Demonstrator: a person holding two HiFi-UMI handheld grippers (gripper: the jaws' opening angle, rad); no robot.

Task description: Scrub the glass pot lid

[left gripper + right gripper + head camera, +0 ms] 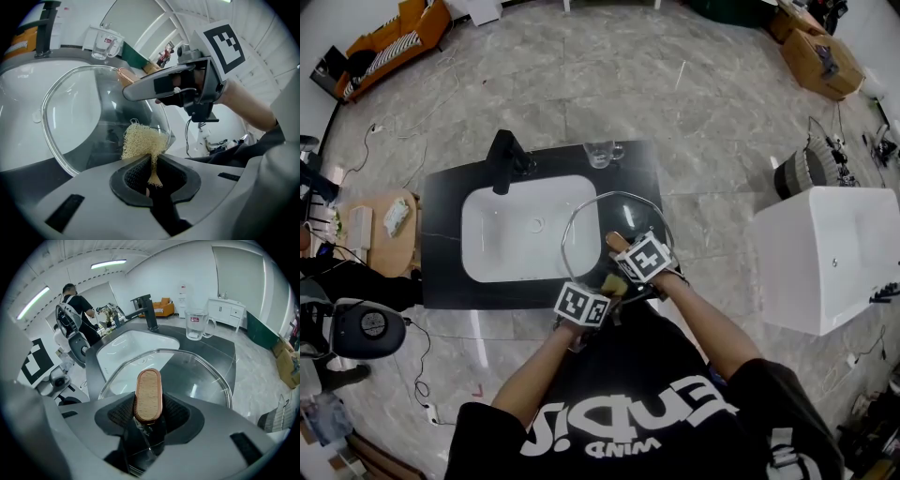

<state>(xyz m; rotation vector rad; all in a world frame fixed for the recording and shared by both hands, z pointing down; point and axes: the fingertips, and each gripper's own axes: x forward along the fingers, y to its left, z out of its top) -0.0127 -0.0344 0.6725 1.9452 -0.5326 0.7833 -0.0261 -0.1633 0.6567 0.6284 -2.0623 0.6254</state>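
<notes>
Left hand-held gripper (152,163) pinches scrubber (139,140) at glass lid (70,122); right hand-held gripper (147,417) clamps its handle (148,392).
Scrubbing seems mid-way; cleaned share unclear.

Little legible print, all placed from the sink (530,272)

Nearer than the sink, on a black T-shirt (628,412): large white block lettering, upside down from the head view and too creased to read with any certainty, with a smaller white line by it that looks like "WIND". Past the sink's far right corner, on a glass mug (105,44): a small red printed mark, too small and blurred to read. Just off the sink's near right corner, on the cubes of the left gripper (152,164) and right gripper (148,404): black-and-white square code patterns, without letters or numbers.
</notes>
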